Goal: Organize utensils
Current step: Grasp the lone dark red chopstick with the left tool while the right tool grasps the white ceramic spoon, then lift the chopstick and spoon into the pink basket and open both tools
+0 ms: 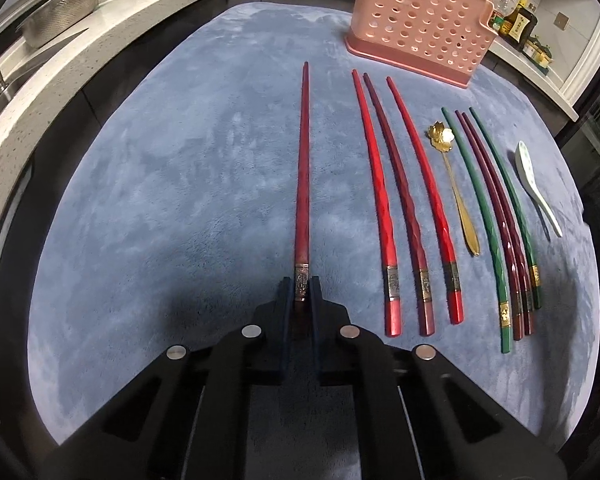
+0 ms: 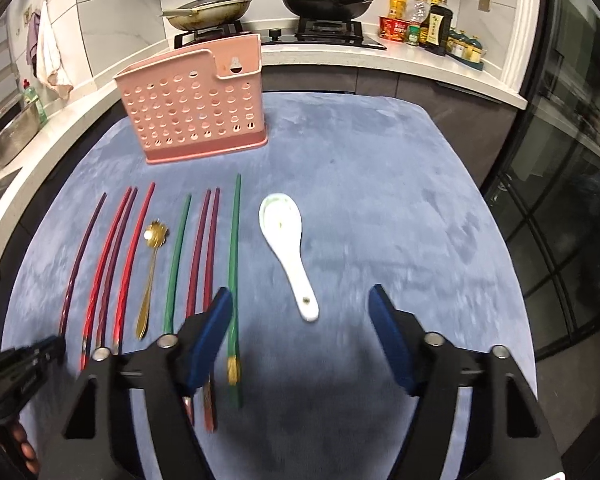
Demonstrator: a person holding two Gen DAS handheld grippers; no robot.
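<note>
My left gripper point(image 1: 301, 285) is shut on the butt end of a dark red chopstick point(image 1: 303, 168) that lies on the blue mat, pointing away. It also shows in the right wrist view point(image 2: 82, 252), with the left gripper point(image 2: 58, 342) at its near end. To its right lie several red, maroon and green chopsticks point(image 1: 402, 208), a gold flower spoon point(image 1: 454, 188) and a white ceramic spoon point(image 1: 536, 186). A pink perforated utensil holder point(image 1: 418, 20) stands at the back. My right gripper point(image 2: 300, 304) is open, just above the white spoon's point(image 2: 288, 244) handle end.
The blue mat point(image 2: 380, 184) covers the table. A stove with two pans point(image 2: 208, 6) and bottles point(image 2: 428, 20) lines the back counter. A steel basin point(image 1: 60, 12) sits on the left counter. Glass doors point(image 2: 572, 200) stand at the right.
</note>
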